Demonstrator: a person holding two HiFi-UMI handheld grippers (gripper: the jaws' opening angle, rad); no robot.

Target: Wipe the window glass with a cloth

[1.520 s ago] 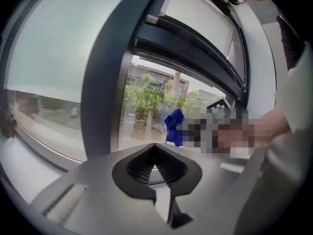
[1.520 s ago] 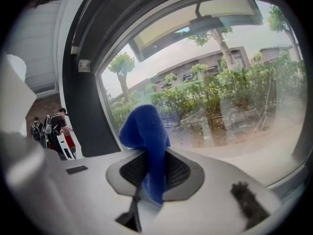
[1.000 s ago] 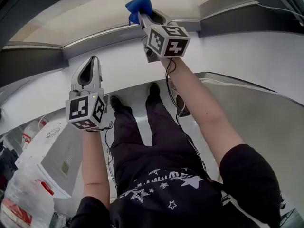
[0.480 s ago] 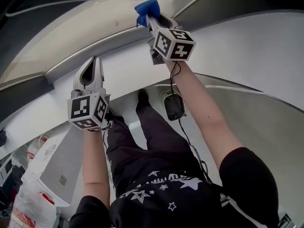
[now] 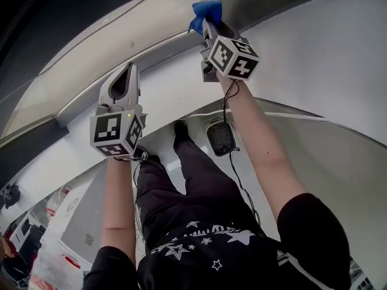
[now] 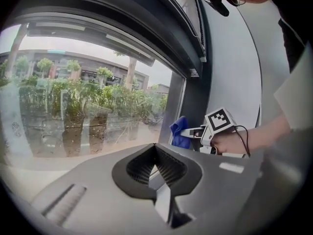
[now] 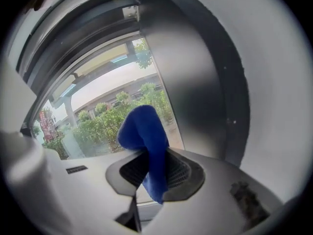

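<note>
The window glass (image 5: pixel 103 38) runs across the top left, and trees and buildings show through the window glass (image 6: pixel 83 102). My right gripper (image 5: pixel 207 18) is shut on a blue cloth (image 5: pixel 204 11). It holds the cloth against the pane's right end, next to the dark upright frame (image 7: pixel 195 82). In the right gripper view the blue cloth (image 7: pixel 145 133) sticks up from between the jaws of my right gripper (image 7: pixel 149 155). My left gripper (image 5: pixel 129 71) is shut and holds nothing, left of and below the right one, before the white wall under the window. The left gripper view shows the cloth (image 6: pixel 179 132) on the glass.
A dark frame (image 6: pixel 146 18) borders the glass above, and white wall (image 5: pixel 320 53) lies to the right. Below are the person's legs, a black device (image 5: pixel 220 138) with a cable on the floor, and a white appliance (image 5: pixel 66 216) at the lower left.
The right gripper has carried the cloth rightward along the glass to the upright frame. The left gripper has risen slightly. The head view has swung, so the window now slants more steeply.
</note>
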